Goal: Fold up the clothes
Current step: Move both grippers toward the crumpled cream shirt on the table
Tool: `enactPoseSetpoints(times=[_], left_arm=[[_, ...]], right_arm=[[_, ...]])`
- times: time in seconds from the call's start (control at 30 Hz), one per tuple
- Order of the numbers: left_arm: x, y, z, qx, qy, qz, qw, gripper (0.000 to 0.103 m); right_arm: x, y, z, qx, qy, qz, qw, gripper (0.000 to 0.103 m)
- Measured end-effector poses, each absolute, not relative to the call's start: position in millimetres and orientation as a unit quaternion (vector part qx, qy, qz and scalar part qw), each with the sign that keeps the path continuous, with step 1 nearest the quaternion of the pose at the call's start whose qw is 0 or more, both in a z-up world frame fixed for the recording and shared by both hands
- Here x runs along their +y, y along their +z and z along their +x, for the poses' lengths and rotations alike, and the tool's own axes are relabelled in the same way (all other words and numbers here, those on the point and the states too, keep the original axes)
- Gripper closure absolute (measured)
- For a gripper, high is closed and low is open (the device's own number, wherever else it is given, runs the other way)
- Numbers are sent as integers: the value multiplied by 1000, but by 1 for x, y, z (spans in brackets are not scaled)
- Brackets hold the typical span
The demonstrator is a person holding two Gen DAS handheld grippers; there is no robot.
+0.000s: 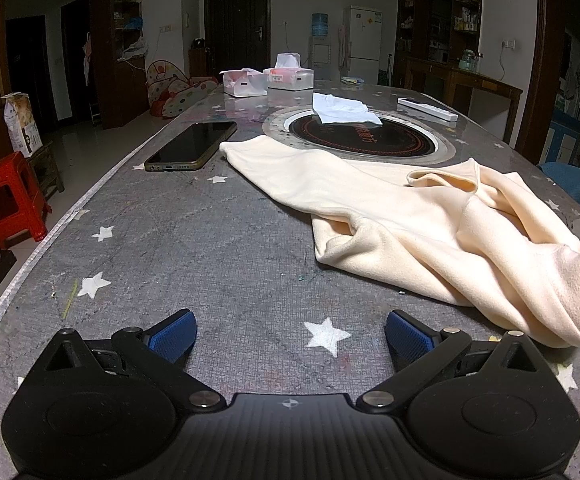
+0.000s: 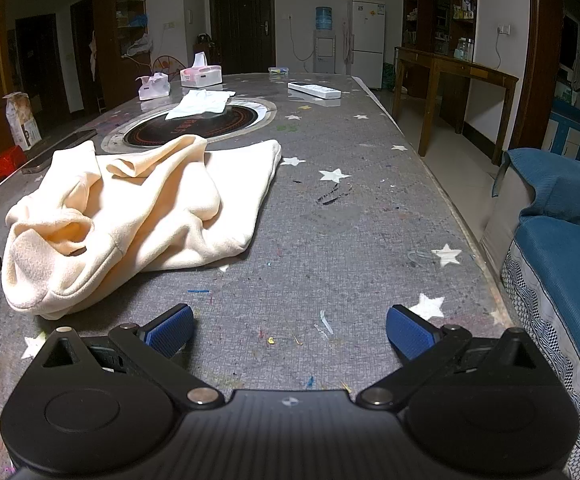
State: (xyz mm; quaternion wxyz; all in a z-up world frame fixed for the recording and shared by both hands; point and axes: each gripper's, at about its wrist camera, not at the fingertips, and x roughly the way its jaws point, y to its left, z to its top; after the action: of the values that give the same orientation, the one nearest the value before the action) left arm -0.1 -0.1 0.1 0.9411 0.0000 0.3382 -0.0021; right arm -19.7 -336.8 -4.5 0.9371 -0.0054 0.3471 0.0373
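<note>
Lying crumpled mid-tabletop, the cream garment (image 1: 429,236) overlaps the inset cooktop (image 1: 363,136). A phone (image 1: 192,146) sits near the left edge. Left gripper (image 1: 290,338) and right gripper (image 2: 290,334) both gape wide, empty.

A cream garment (image 1: 429,232) is seen on a grey table (image 1: 210,248) patterned with white stars. Blue ribbed pads (image 1: 172,334) are fitted on black gripper frames. A black phone (image 1: 192,146) is edged in dull gold. A white cloth (image 1: 341,110) is laid over a black hob (image 1: 369,138) ringed with red markings. A red stool (image 1: 10,200) and a blue sofa (image 2: 561,240) are shown.
</note>
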Motion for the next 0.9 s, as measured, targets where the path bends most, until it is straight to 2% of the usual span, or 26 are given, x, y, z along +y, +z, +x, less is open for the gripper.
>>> enactPoseSetpoints(times=[0.53, 0.9], left_arm=[[-9, 4, -7, 350, 29, -8, 936, 0], [-18, 14, -20, 367, 34, -54, 928, 0]], right_arm=[[-323, 0, -29, 349, 43, -2, 936, 0], [-310, 14, -41, 335, 62, 2, 940, 0]])
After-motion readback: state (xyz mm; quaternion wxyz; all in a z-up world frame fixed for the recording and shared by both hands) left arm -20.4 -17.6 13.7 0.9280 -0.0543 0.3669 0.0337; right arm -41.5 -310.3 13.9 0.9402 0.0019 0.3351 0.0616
